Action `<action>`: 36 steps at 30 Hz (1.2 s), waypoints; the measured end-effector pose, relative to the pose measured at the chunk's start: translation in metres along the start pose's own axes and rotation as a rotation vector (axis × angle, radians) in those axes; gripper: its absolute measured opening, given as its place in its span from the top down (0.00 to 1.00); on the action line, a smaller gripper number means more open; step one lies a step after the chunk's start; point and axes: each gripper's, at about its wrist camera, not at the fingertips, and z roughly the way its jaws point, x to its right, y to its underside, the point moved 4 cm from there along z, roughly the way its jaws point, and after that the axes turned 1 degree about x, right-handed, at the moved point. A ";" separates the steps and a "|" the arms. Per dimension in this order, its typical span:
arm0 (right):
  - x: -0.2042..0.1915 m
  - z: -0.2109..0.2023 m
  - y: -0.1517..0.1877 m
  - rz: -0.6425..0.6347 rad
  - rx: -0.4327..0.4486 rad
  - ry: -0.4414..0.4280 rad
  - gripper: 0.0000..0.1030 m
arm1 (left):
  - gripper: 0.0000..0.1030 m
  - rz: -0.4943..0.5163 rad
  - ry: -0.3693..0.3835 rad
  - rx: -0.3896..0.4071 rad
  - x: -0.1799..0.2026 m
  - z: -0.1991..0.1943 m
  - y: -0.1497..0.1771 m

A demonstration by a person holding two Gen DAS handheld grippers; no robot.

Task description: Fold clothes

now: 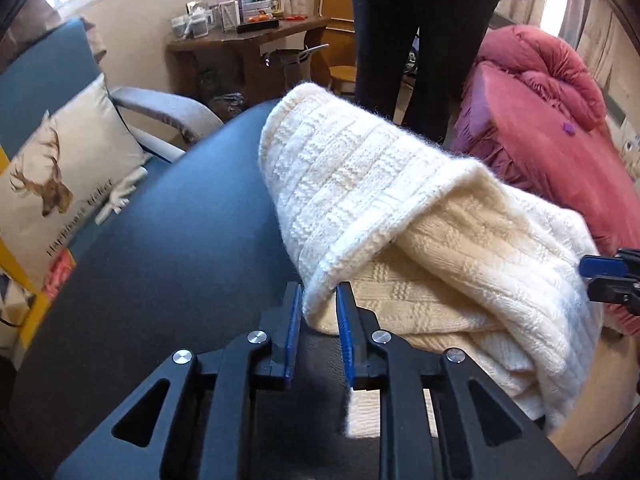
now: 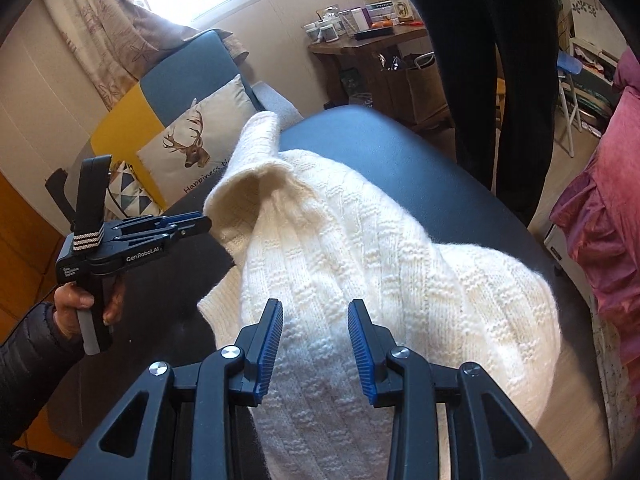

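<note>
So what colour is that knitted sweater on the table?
Cream white, with a ribbed, basket-weave knit; the right wrist view shows it best.

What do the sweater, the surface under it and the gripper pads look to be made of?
Sweater: cream knit, probably wool or acrylic; ribbed and basket-weave stitches show, with fuzzy edges.
Surface: dark, smooth, faintly glossy, likely vinyl or faux leather; padding can't be confirmed.
Pads: blue, finely ridged, probably rubber or soft plastic, on matte black plastic fingers.
</note>
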 end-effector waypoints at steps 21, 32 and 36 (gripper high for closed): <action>-0.013 -0.025 0.010 0.049 0.068 -0.022 0.67 | 0.78 -0.220 -0.176 0.216 -0.015 -0.099 0.017; -0.036 -0.032 0.019 0.046 0.083 -0.037 0.67 | 0.55 -0.282 -0.278 0.300 -0.019 -0.156 0.037; -0.047 -0.037 0.019 0.050 0.117 -0.058 0.67 | 0.53 -0.295 -0.280 0.307 -0.021 -0.162 0.043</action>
